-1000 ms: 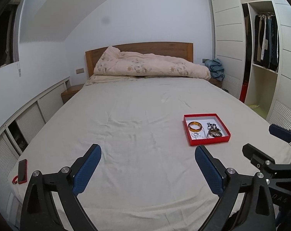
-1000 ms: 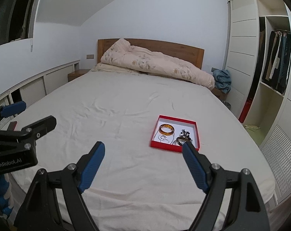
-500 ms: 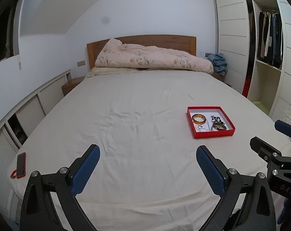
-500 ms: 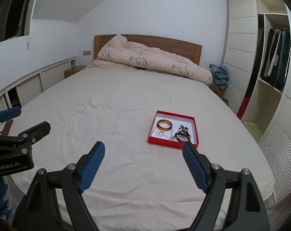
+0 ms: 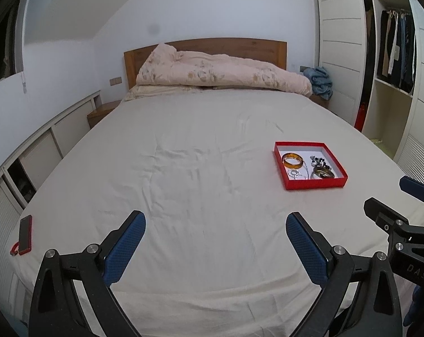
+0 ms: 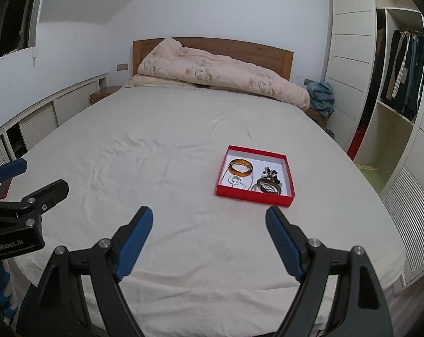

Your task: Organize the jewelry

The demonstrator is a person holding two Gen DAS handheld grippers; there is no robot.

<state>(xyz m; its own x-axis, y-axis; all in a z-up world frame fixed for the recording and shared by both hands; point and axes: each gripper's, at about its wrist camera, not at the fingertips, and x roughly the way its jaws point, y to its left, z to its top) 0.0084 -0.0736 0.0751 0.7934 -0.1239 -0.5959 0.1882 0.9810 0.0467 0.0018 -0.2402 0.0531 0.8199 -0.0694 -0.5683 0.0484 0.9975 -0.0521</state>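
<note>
Jewelry: an amber bangle [image 6: 241,167], a silver chain [image 6: 235,181], dark beads [image 6: 270,173] and a dark round bracelet [image 6: 268,186] are kept in a red box [image 6: 254,195].
Place: the red box is set on the bed [image 6: 169,168], near the foot edge, toward the right side.
Left gripper [image 5: 214,245]: held over the foot edge of the bed, fingers wide apart, nothing held.
Right gripper [image 6: 209,238]: held just before the red box, fingers wide apart, nothing held.
How it handles: the bangle is judged hard, smooth and slippery. The chain is judged thin, floppy and easily tangled.
Where to hold: the bangle can be pinched across its rim. The box can be taken by a wall.
Also seen: a phone [image 5: 25,234] at the left edge.
</note>
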